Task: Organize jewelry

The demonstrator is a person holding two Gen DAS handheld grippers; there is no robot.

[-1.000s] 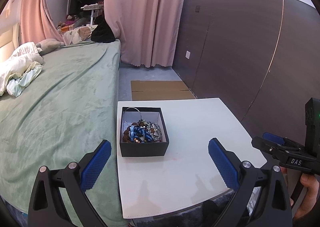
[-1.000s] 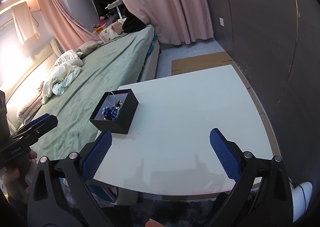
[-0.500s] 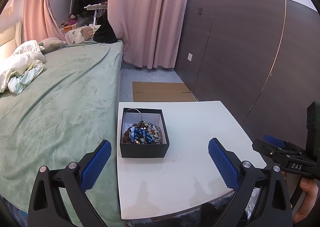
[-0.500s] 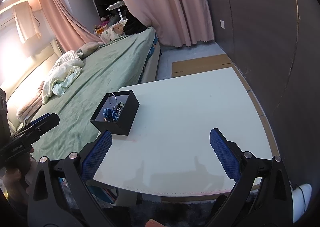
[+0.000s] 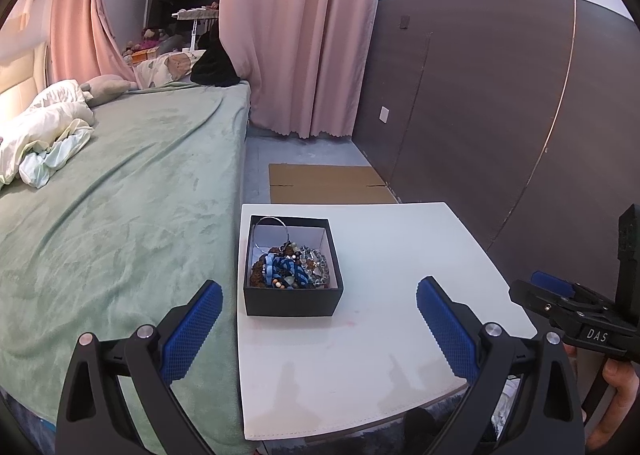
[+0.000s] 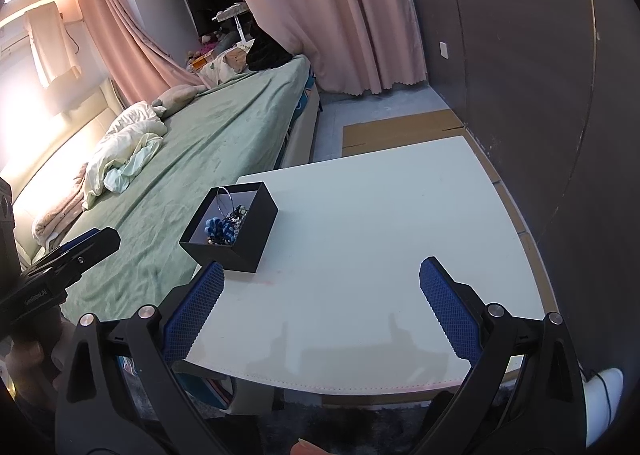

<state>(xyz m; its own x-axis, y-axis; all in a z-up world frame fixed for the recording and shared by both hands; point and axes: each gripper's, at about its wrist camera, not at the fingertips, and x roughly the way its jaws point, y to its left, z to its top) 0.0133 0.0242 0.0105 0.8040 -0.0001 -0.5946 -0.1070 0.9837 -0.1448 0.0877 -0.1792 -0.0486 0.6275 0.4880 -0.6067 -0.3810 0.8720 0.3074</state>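
Near the desk's (image 5: 400,335) left edge, by the bed, sits the black box (image 5: 293,299) with all the jewelry (image 5: 290,267) piled inside. Both your left tongs (image 5: 318,329) and right tongs (image 6: 320,309) hang wide open, holding nothing. You could be just starting or all done.

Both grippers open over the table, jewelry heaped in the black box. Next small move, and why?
Hard to say: all jewelry lies piled in the black box, fitting sorted-away or still tangled. Left gripper and right gripper hang open, empty. Probably ease the left one nearer the box.
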